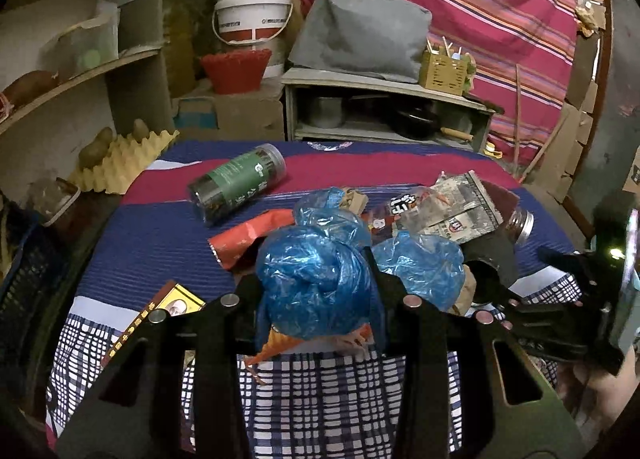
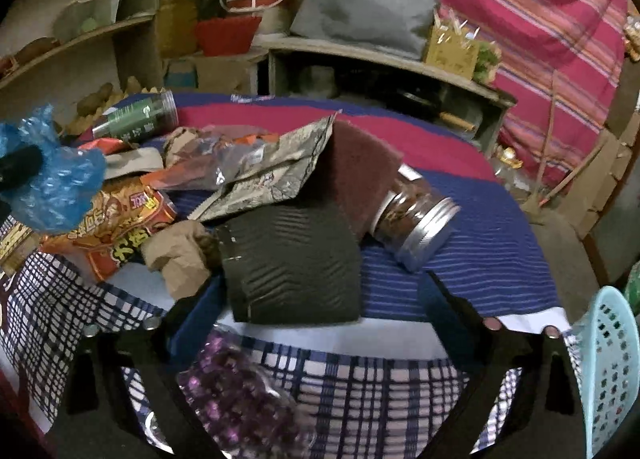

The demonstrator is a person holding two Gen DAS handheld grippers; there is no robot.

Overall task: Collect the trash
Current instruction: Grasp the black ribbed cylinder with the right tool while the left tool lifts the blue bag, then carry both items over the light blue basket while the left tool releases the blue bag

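Observation:
My left gripper (image 1: 320, 291) is shut on a crumpled blue plastic bag (image 1: 316, 283), held just above the checked cloth; an orange wrapper hangs under it. More trash lies behind it: a second blue bag (image 1: 424, 263), a red wrapper (image 1: 248, 237), a silver foil packet (image 1: 464, 203). My right gripper (image 2: 320, 299) is open, its jaws wide around a dark ridged pad (image 2: 292, 263). Next to it lie a brown paper scrap (image 2: 180, 255), an orange snack wrapper (image 2: 120, 223) and the foil packet (image 2: 272, 171). The right gripper also shows in the left wrist view (image 1: 488, 283).
A green-labelled jar (image 1: 240, 183) lies on its side at the back left. A metal-lidded jar (image 2: 416, 219) lies at the right. A light blue basket (image 2: 608, 363) stands at the table's right edge. A yellow box (image 1: 160, 315) lies front left. Shelves and buckets stand behind.

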